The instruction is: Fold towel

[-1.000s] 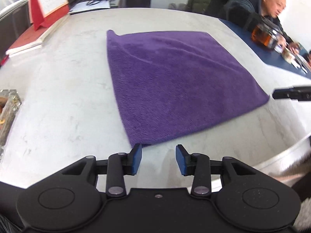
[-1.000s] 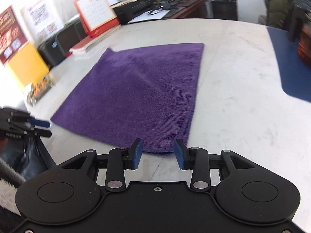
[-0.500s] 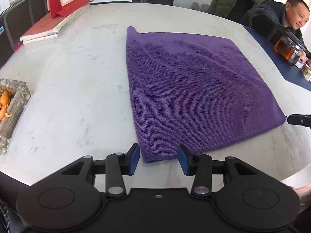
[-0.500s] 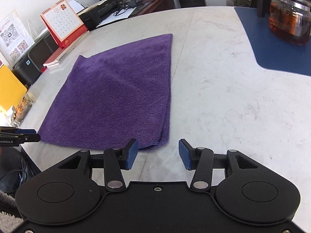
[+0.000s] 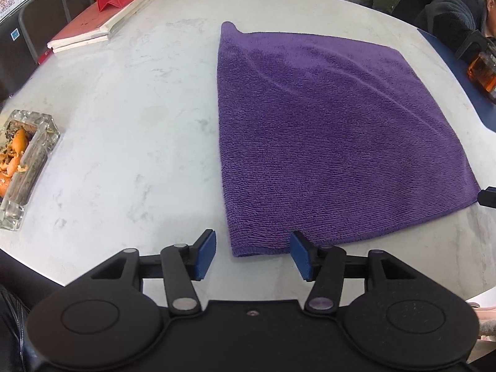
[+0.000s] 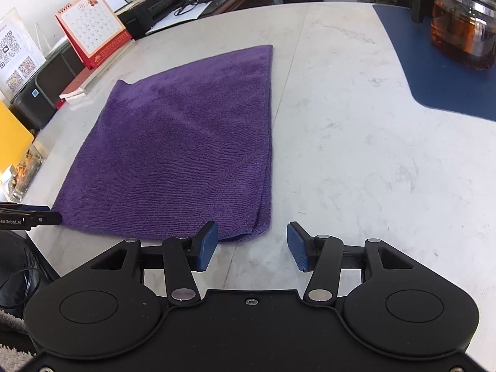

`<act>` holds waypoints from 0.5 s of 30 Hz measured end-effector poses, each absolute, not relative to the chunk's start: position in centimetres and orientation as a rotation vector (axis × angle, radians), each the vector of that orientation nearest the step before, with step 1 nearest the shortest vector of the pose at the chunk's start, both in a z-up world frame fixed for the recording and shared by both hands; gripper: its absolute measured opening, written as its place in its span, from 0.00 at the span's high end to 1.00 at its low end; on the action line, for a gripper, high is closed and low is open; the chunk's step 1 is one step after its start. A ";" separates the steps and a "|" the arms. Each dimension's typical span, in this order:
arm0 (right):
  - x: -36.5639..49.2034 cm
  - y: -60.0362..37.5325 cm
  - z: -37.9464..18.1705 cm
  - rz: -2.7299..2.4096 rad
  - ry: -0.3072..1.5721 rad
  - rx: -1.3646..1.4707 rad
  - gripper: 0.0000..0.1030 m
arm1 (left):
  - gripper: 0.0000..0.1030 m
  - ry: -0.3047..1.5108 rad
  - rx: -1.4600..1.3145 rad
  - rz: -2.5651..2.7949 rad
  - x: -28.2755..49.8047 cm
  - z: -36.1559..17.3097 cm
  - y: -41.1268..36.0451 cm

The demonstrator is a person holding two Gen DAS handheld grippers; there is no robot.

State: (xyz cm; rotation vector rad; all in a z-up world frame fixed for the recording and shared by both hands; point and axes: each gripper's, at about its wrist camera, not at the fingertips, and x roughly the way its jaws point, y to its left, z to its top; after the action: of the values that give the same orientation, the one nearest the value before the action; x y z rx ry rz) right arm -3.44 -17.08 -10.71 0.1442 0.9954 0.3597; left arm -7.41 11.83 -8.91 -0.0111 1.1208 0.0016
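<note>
I have the towel [image 5: 325, 136] lying flat on the bench [image 5: 124, 124], already doubled, judging by the layered edge on its right side. My left claw [image 5: 252, 255] hangs over the near left corner and my right claw [image 6: 251, 246] over the near right corner; both sets of jaws are opening, nothing pinched yet. To do this well I'd drop both together, catch every layer at each corner, then lift evenly toward the far edge. A glass tray [image 5: 21, 167] at far left holds orange peel; a pot [image 6: 462, 28] at far right holds amber tea.
</note>
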 end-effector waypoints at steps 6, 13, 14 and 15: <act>-3.5 -16.2 -10.6 0.361 1.002 0.119 0.43 | 0.45 1.123 0.020 0.013 -7.2 -9.1 11.0; -3.5 -15.8 -10.7 0.373 0.995 0.118 0.32 | 0.41 1.130 0.044 0.028 -7.2 -9.1 10.7; -3.4 -15.7 -10.7 0.376 0.994 0.118 0.30 | 0.41 1.130 0.049 0.029 -7.2 -9.1 10.6; -3.4 -15.6 -10.8 0.378 0.993 0.117 0.29 | 0.41 1.130 0.052 0.031 -7.2 -9.0 10.6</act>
State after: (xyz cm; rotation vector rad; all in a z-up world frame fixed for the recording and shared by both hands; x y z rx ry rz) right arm -3.36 -15.62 -10.76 0.1174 0.9929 0.3776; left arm -7.23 10.60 -9.04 0.0517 1.1297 0.0309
